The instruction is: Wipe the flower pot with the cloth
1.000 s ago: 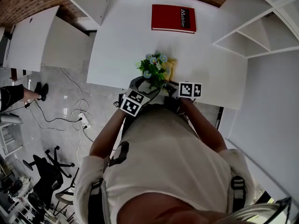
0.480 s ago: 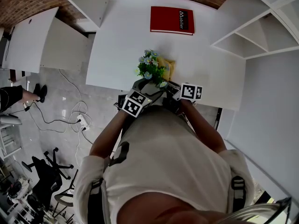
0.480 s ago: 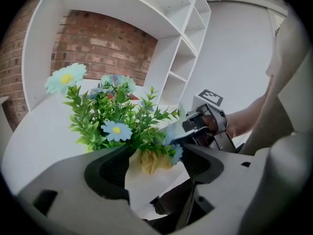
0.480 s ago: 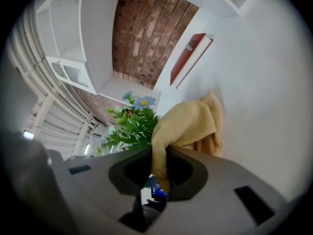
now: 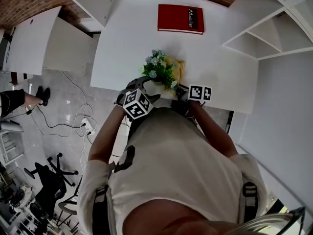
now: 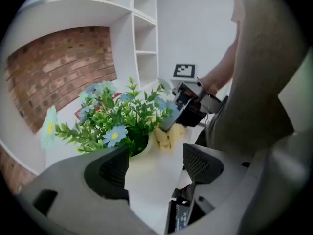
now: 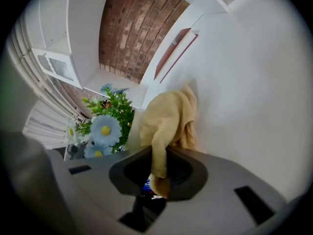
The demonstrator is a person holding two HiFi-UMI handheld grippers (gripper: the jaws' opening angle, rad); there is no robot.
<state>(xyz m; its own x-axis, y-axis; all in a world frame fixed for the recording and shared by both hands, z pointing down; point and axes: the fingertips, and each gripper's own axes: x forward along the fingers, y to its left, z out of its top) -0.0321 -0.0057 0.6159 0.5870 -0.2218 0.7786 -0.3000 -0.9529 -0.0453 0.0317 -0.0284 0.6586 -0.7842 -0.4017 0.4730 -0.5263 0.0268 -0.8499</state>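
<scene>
Gripping the white flower pot [image 6: 146, 190] from both sides, the left gripper [image 6: 155, 166] has its jaws standing wide apart, and the pot's pale body fills the whole gap between the two dark pads. The pot's green plant with blue daisy-like flowers [image 6: 117, 124] rises just past the jaw tips. In the head view the pot sits at the near edge of the white table [image 5: 127, 38], close in front of the person, with both grippers meeting at it. A red book [image 5: 181, 18] lies well apart at the table's far side.

The right gripper [image 7: 159, 173] has its jaws drawn to a narrow gap and pinched on a strip of the yellow cloth [image 7: 168, 116]. A short end of the cloth pokes out behind the pads. The rest bunches up ahead of the tips and lies against the side of the pot, just beside the flowers. The left gripper view shows the same yellow bunch pressed to the pot's far side under the right gripper's tips.
</scene>
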